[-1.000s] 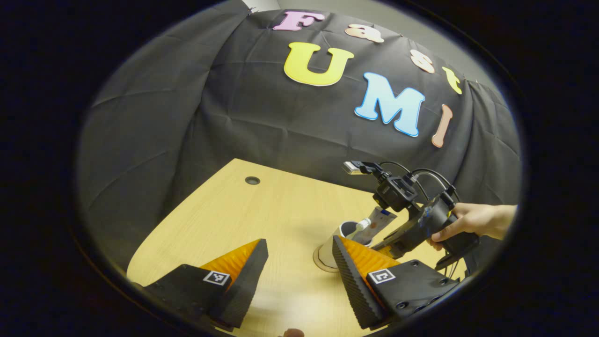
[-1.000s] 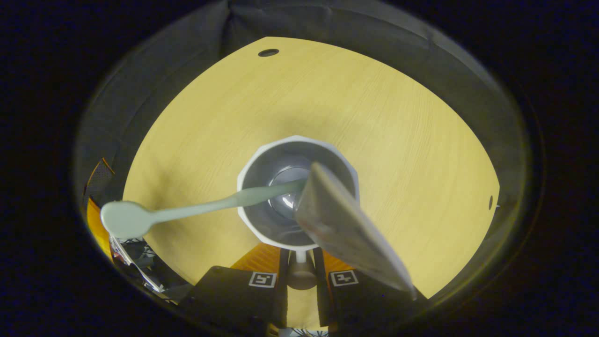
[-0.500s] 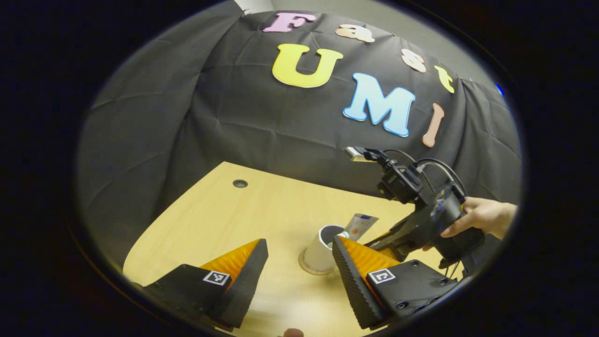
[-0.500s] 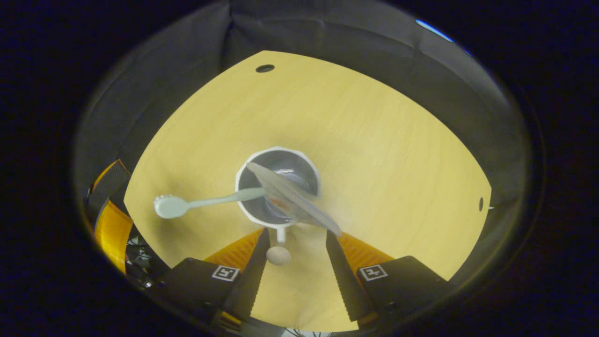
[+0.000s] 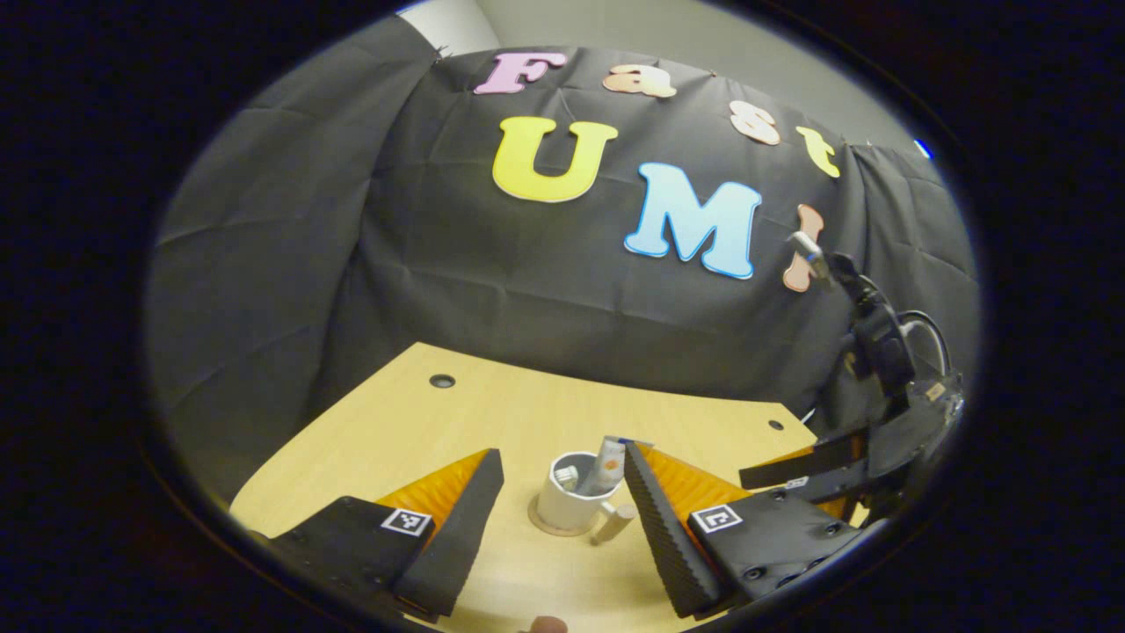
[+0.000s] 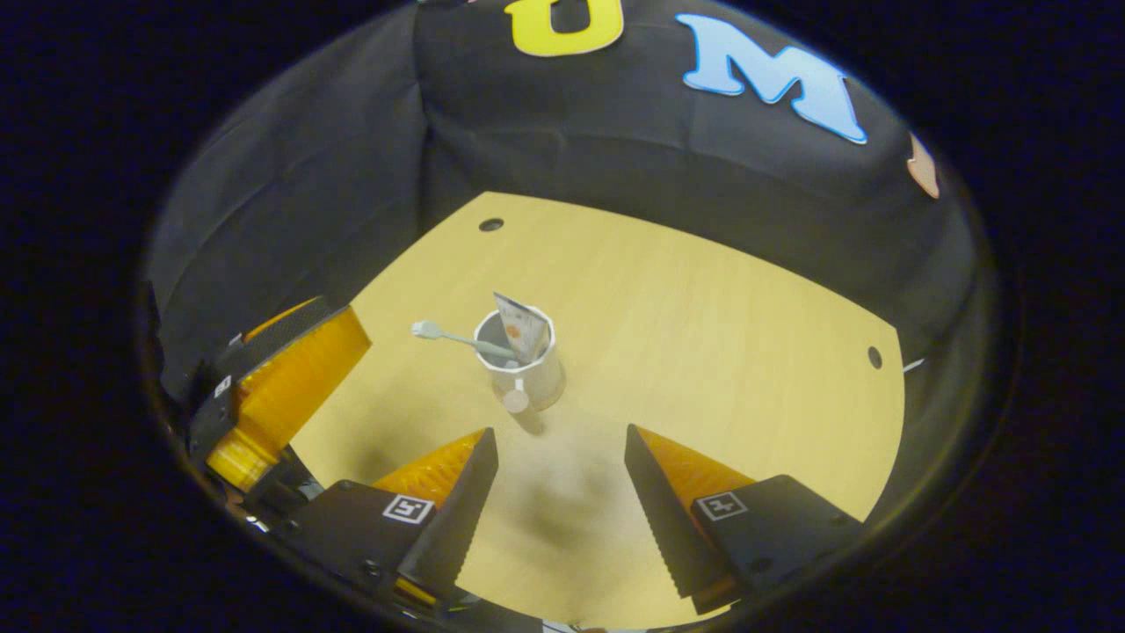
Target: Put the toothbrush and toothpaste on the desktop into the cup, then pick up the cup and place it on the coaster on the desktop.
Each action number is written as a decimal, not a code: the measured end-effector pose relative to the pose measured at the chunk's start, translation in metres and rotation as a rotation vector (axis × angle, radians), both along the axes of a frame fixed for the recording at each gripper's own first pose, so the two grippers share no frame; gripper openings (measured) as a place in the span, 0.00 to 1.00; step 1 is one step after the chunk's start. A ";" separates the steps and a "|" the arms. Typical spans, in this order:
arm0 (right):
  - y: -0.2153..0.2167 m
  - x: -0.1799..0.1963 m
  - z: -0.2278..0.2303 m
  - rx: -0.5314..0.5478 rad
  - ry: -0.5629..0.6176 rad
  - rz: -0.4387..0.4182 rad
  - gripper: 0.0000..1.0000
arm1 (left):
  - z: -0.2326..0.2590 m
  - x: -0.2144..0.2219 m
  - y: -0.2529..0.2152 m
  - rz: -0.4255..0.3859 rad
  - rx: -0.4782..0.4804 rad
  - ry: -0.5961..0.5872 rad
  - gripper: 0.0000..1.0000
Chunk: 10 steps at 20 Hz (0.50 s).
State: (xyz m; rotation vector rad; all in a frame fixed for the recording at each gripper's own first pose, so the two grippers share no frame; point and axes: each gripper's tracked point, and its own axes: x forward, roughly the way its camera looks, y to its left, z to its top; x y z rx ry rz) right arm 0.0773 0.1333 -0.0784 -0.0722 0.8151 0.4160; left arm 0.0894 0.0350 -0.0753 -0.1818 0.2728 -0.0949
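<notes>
Since a second ago the right gripper (image 6: 558,492) has let go of the cup's handle and backed well away from the cup (image 6: 525,369); its fingers, then narrowed on the handle, now stand wide apart and hold nothing. Left gripper (image 5: 562,519) has hardly shifted: fingers wide, empty, low over the bench (image 5: 492,413), with the cup (image 5: 569,503) seen between them but farther off, not touched.

Cup upright on the coaster (image 5: 543,527), a thin disc whose edge shows around the cup's base in the left gripper view. Toothbrush (image 6: 453,338) stands in the cup, leaning over the rim with its head out to one side; toothpaste (image 6: 520,329) stands beside it, flat end up, propped on the rim. Both lean because they are taller than the cup. Handle knob faces the right gripper, the side it was gripped from.

Judgement: both items in, cup on coaster; task looks complete, only withdrawal left.
</notes>
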 end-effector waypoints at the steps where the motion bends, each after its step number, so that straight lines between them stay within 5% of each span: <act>1: -0.012 -0.008 0.010 0.017 -0.050 -0.020 0.93 | 0.007 -0.003 -0.011 0.000 0.011 -0.020 0.91; 10: -0.130 -0.071 0.090 -0.009 -0.542 -0.229 0.93 | 0.069 -0.047 -0.110 -0.047 0.035 -0.145 0.91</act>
